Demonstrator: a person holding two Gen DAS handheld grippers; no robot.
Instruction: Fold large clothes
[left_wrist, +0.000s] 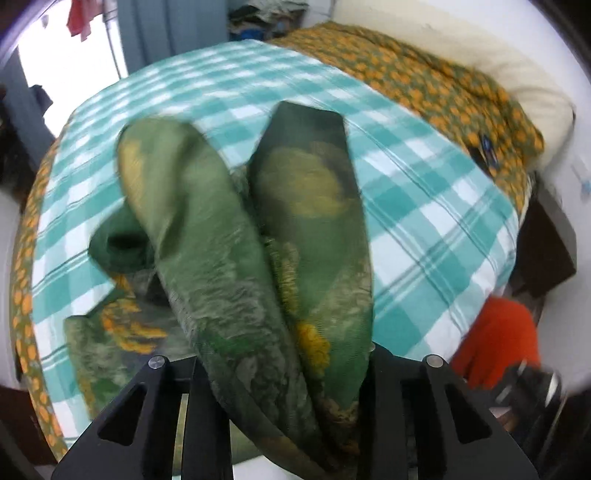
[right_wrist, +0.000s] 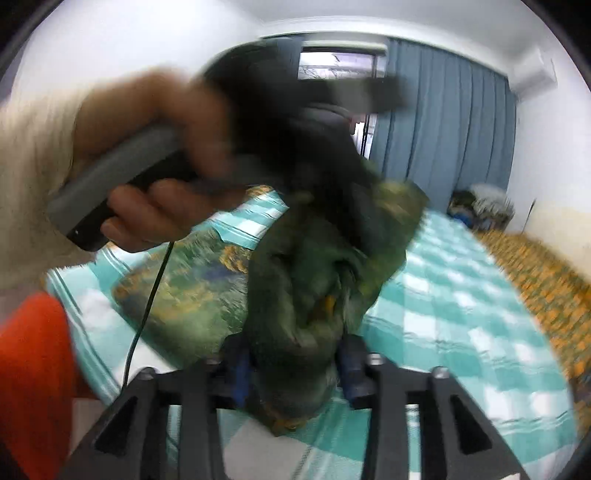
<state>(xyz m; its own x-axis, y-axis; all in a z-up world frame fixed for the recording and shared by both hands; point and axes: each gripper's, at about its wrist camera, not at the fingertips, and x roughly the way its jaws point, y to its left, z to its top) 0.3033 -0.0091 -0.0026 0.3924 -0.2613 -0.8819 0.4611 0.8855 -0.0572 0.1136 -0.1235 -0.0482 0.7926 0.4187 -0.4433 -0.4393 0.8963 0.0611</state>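
A large green garment (left_wrist: 258, 240) with yellow and orange print hangs in long folds over the teal-checked bed sheet (left_wrist: 424, 206). My left gripper (left_wrist: 284, 373) is shut on its bunched cloth, which drapes forward between the fingers. My right gripper (right_wrist: 295, 365) is shut on another bunch of the same garment (right_wrist: 314, 288), held above the bed. In the right wrist view the hand with the left gripper's handle (right_wrist: 122, 184) is close at upper left, and part of the garment (right_wrist: 192, 284) lies flat on the sheet below. Both views are blurred by motion.
An orange-flowered bedspread (left_wrist: 443, 85) borders the sheet, with a cream pillow (left_wrist: 517, 74) at the far right. Blue curtains (right_wrist: 443, 122) hang by the window. A pile of clothes (right_wrist: 480, 206) sits in the far corner. The person's red clothing (left_wrist: 498, 339) is at the bedside.
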